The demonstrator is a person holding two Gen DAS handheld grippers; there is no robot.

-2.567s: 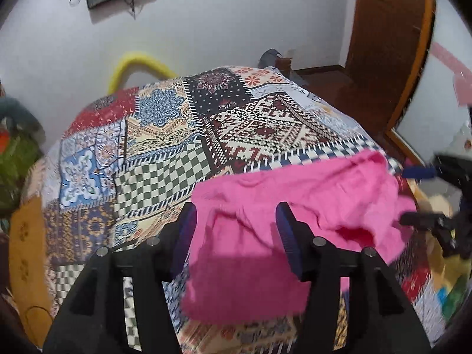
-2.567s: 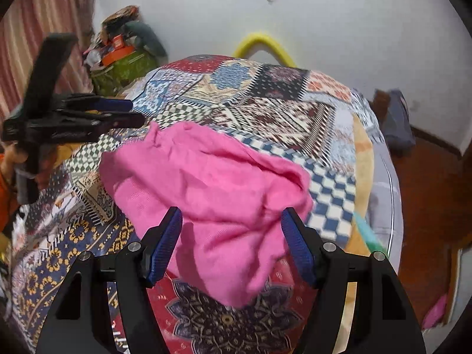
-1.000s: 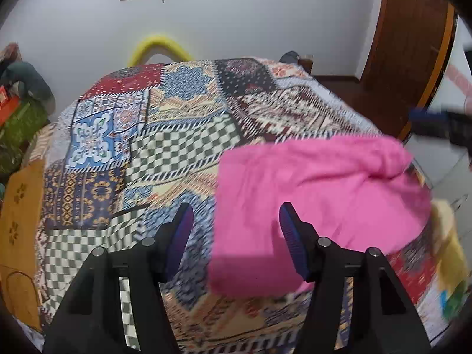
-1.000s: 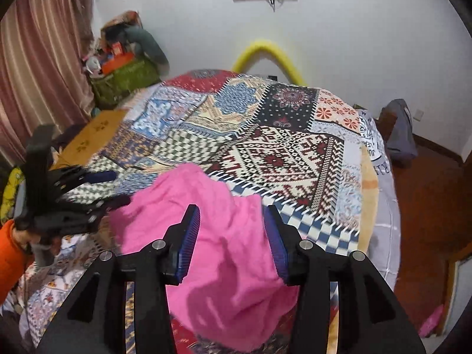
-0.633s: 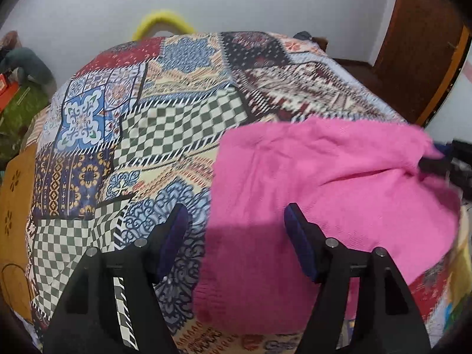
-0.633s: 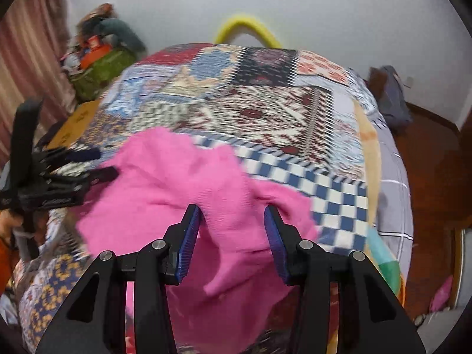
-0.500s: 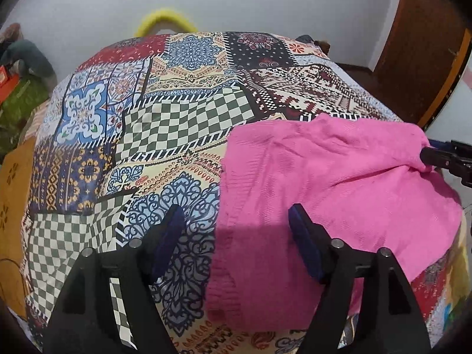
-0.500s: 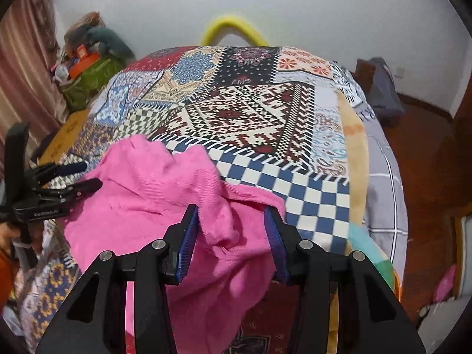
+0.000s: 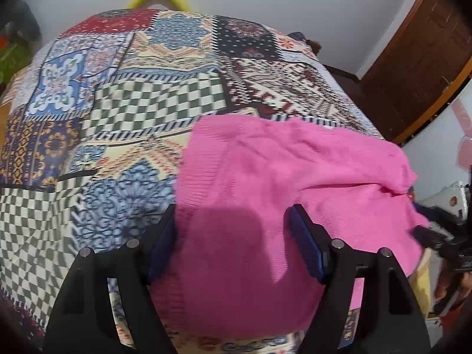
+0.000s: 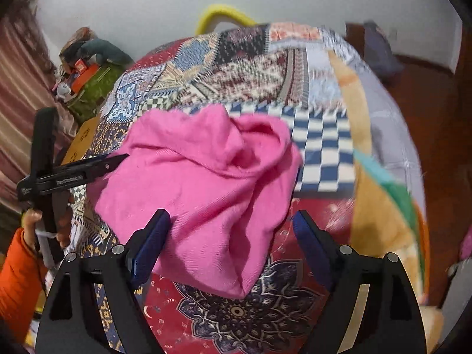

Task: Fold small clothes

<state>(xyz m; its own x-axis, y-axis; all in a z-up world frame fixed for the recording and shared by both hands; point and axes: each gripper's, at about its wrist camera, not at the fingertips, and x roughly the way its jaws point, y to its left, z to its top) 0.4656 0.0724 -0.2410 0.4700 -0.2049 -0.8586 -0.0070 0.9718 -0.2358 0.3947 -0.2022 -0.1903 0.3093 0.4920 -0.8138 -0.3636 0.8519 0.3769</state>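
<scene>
Pink knit top [image 9: 265, 177] spread rumpled on patchwork bed [image 9: 141, 109]. Left tool [image 9: 233, 242] and right tool [image 10: 230, 239] held wide apart, nothing gripped.

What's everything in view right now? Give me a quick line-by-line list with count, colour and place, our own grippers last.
Pink knit garment: 1, pink, lying rumpled on the bed's near edge, one part folded over.
Patchwork bedspread: 1, multicoloured patches, covering the bed.
Yellow hoop: 1, yellow, behind the bed against the white wall.
Pile of clutter: 1, green, orange and grey, beside the bed by the striped curtain.
Wooden door: 1, brown, right of the bed.
Grey bag: 1, grey, on the floor by the wall.
Left gripper: 1, black with blue pads, open over the garment.
Right gripper: 1, black with blue pads, open over the garment.
</scene>
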